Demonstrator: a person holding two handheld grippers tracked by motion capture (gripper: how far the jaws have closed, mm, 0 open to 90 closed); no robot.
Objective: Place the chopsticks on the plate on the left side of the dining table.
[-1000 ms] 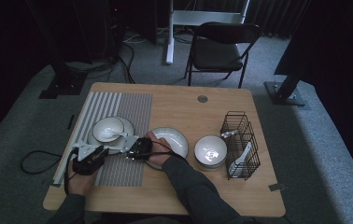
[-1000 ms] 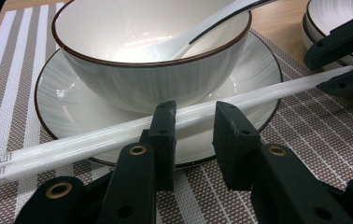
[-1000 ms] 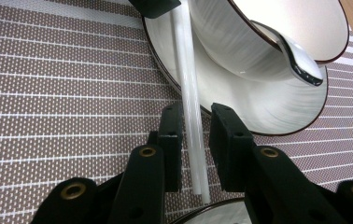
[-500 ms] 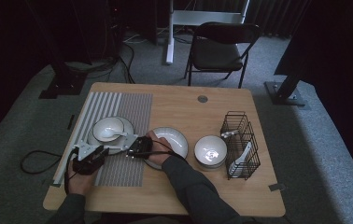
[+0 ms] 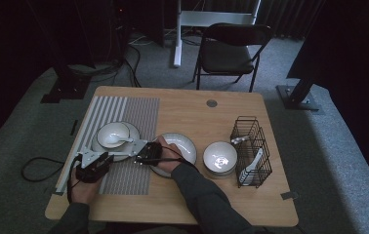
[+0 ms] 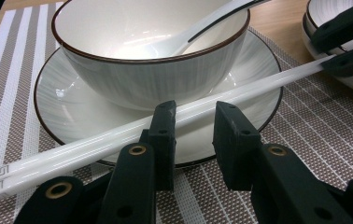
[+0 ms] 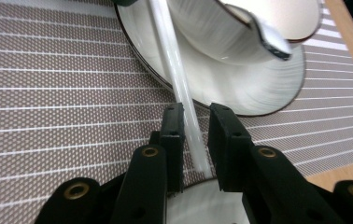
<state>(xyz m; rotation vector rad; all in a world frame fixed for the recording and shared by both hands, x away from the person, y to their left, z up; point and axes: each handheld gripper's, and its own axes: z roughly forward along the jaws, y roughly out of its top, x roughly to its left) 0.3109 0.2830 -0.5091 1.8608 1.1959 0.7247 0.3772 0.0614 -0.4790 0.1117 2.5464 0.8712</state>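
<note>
On the striped placemat (image 5: pixel 129 175), a white chopstick (image 6: pixel 118 135) lies across both grippers: right gripper (image 7: pixel 195 122) clamps one end, left gripper (image 6: pixel 193 133) stands apart around it.

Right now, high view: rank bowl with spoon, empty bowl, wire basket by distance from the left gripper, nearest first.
From the left gripper:
1. bowl with spoon, just beyond it on the striped mat.
2. empty bowl, off to the right past the right gripper.
3. wire basket, farthest, by the table's right edge.
</note>
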